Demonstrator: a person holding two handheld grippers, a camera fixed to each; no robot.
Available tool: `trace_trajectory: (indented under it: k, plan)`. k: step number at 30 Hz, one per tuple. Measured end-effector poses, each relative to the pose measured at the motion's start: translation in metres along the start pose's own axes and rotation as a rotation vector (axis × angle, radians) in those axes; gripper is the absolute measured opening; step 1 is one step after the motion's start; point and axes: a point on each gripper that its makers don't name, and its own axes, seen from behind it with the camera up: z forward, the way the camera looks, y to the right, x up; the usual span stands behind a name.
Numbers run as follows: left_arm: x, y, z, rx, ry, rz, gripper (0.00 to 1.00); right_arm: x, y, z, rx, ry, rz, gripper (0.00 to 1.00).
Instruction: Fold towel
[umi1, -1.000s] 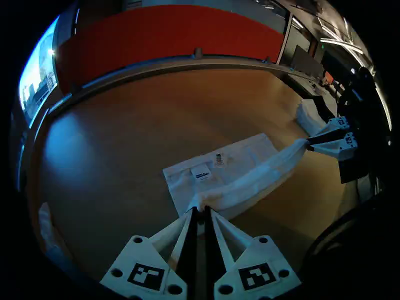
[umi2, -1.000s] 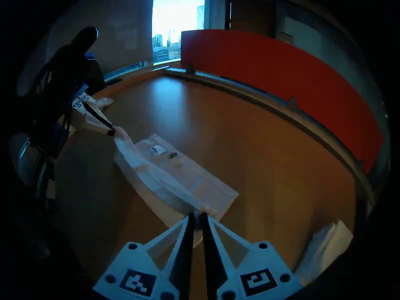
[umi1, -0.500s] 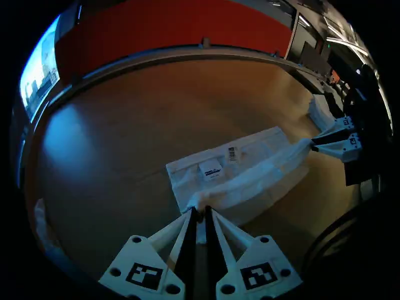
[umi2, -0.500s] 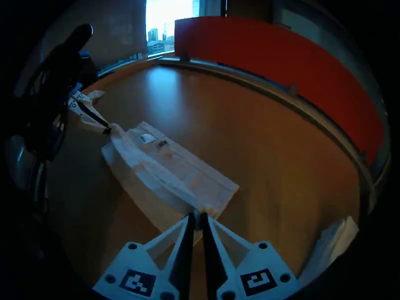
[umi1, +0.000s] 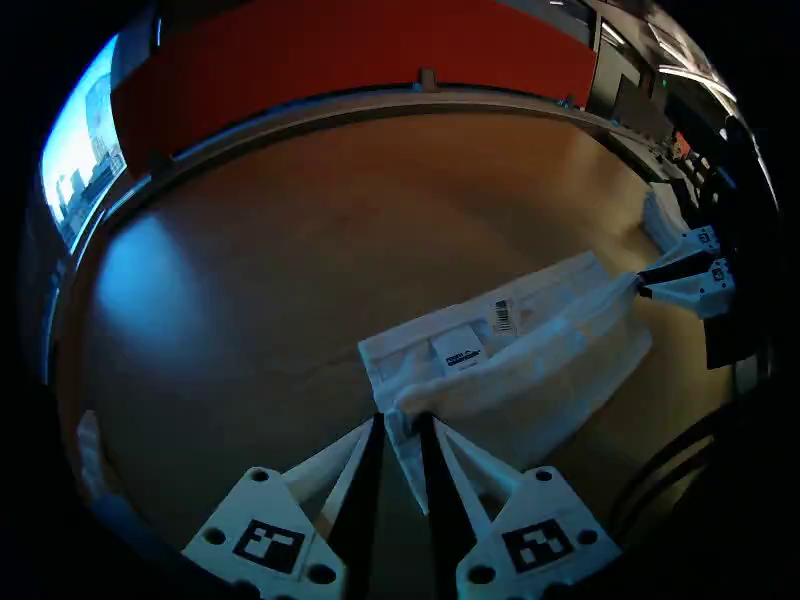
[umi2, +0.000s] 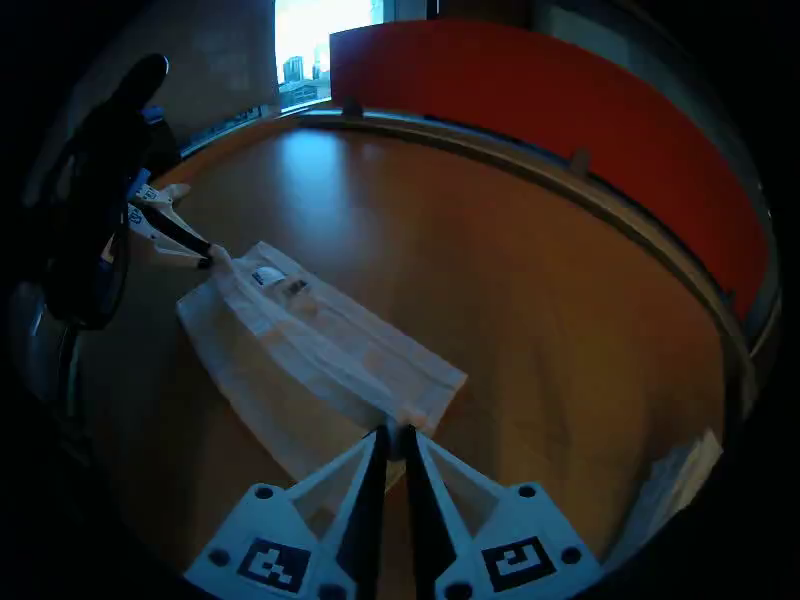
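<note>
You are midway through a fold on a white rectangular cloth towel, which lies on a brown wooden table. A long red partition panel runs along one side of the table, and the towel lies well away from that panel, on your side of the table.

Each claw is at one corner of the same long edge. That edge is raised into a soft ridge and brought over toward the red panel, above the flat layer beneath. A small white sewn label shows on the flat layer, on the panel side of the ridge.

In the left gripper view, the left gripper has its two fingers a little apart. A strip of the towel's corner runs down between them. It is not possible to tell whether both fingers press on the cloth.

In the right gripper view, the right gripper has its fingers drawn almost together, with the towel's other corner pinched between the tips.

The step in hand looks like laying the lifted edge onto the far edge, the one nearer the red panel. The raised edge does not yet seem to meet that edge.

The next move probably calls for carrying both corners evenly toward the panel and lowering them together so the two edges line up. Only then should you let go. Keep the ridge taut between the claws so the cloth does not bunch.
</note>
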Motion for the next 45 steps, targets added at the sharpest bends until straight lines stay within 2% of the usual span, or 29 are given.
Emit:
trace_trajectory:
  k: [7,13,21,23,25,29,31,33,35,45]
  plan:
    - [0.006,-0.009,0.008,0.024,0.004,-0.002,0.29,0.005,0.006,0.008,-0.012,-0.004,-0.008,0.17]
    - [0.011,-0.016,0.011,0.049,0.012,0.009,0.40,0.007,0.013,0.012,-0.035,-0.012,-0.023,0.24]
    - [0.015,-0.025,0.013,0.081,0.021,0.023,0.48,0.011,0.020,0.015,-0.055,-0.013,-0.030,0.25]
    - [0.017,-0.029,0.012,0.093,0.027,0.022,0.49,0.012,0.022,0.015,-0.060,-0.012,-0.025,0.29]
    - [0.019,-0.031,0.011,0.099,0.033,0.019,0.57,0.014,0.023,0.015,-0.064,-0.009,-0.019,0.34]
    - [0.022,-0.034,0.006,0.097,0.042,0.006,0.83,0.017,0.025,0.012,-0.073,0.005,-0.007,0.62]
    - [0.022,-0.034,0.003,0.096,0.044,-0.002,0.96,0.019,0.025,0.010,-0.077,0.011,-0.001,0.72]
    - [0.021,-0.035,0.001,0.095,0.044,-0.009,0.97,0.019,0.025,0.008,-0.080,0.016,0.006,0.86]
    - [0.019,-0.033,0.000,0.087,0.043,-0.014,0.97,0.020,0.023,0.006,-0.079,0.021,0.019,0.90]
    - [0.009,-0.032,-0.014,0.085,0.048,-0.037,0.97,0.016,0.013,-0.010,-0.087,0.039,0.046,0.90]
